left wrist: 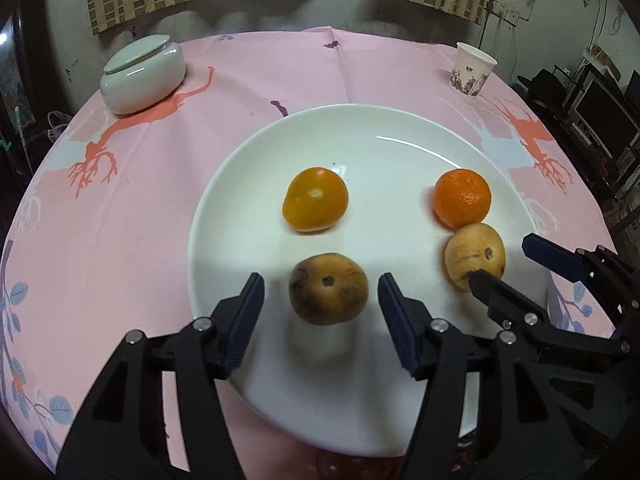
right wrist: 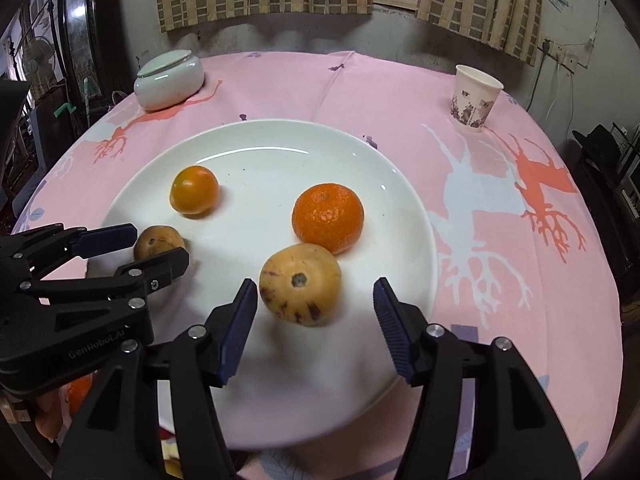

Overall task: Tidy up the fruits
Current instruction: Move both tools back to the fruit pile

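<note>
A white plate (left wrist: 380,152) (right wrist: 280,152) on the pink tablecloth holds a smooth yellow-orange fruit (left wrist: 315,199) (right wrist: 195,190), a mandarin (left wrist: 462,198) (right wrist: 328,218) and two brown-speckled fruits. My left gripper (left wrist: 320,282) (right wrist: 160,242) stands open around the darker brown fruit (left wrist: 328,294) (right wrist: 158,240), which rests on the plate with a gap at each pad. My right gripper (right wrist: 315,286) (left wrist: 502,258) is open around the paler speckled fruit (right wrist: 300,284) (left wrist: 474,254). Its left pad is close to the fruit and its right pad is well clear. That fruit touches the mandarin.
A pale lidded ceramic jar (left wrist: 142,74) (right wrist: 168,80) stands at the table's far left. A paper cup (left wrist: 472,68) (right wrist: 474,98) stands at the far right. Curtains and a wall lie behind the round table. Dark furniture and monitors sit off the right edge.
</note>
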Demonstrator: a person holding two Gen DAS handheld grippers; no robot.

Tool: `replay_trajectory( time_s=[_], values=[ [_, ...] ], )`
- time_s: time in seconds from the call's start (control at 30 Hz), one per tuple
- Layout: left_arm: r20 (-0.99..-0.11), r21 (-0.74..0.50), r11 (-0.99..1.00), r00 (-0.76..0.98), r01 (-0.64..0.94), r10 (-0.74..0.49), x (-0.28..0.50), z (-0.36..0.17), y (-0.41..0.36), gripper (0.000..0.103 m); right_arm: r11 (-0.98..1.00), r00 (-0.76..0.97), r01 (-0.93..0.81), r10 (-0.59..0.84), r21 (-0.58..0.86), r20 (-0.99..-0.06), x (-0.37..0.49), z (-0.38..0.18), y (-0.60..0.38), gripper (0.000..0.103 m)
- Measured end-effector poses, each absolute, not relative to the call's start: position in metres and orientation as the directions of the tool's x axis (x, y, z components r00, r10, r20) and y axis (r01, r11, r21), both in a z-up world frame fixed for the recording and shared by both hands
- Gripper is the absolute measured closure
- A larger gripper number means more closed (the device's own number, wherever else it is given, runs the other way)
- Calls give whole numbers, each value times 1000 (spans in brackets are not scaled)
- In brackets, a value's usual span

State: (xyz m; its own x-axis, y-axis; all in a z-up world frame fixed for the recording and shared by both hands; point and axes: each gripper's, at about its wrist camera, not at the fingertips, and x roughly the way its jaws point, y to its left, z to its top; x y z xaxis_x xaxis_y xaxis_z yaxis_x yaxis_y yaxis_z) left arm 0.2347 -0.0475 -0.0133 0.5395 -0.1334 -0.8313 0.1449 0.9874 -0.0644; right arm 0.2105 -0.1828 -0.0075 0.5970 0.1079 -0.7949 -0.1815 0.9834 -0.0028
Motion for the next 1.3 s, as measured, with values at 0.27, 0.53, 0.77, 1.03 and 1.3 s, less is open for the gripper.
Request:
replay_trajectory(
  time_s=[0.27,0.53,0.77,1.03,1.3],
  values=[
    [-773,-7,984,623,178,-118,164,24,-47,22,976,639,-219,146,4,-755,145,28,-191,41],
    [-743,-7,978,653,208,-144,83,29,-39,19,963,628,-268,170,-6,-759,57,25,-188,41],
    [-764,-27,976,625,214,-158,37,12,-32,18,963,609,-270,168,-3,-775,2,7,-180,40],
    [-774,-21,973,613,229,-161,6,2,-34,18,963,596,-269,156,-13,-788,-23,-10,-177,40],
    [-776,-33,980,613,197,-149,-1,-6,-28,18,973,598,-231,133,-11,-791,-33,-20,-189,40]
  ],
)
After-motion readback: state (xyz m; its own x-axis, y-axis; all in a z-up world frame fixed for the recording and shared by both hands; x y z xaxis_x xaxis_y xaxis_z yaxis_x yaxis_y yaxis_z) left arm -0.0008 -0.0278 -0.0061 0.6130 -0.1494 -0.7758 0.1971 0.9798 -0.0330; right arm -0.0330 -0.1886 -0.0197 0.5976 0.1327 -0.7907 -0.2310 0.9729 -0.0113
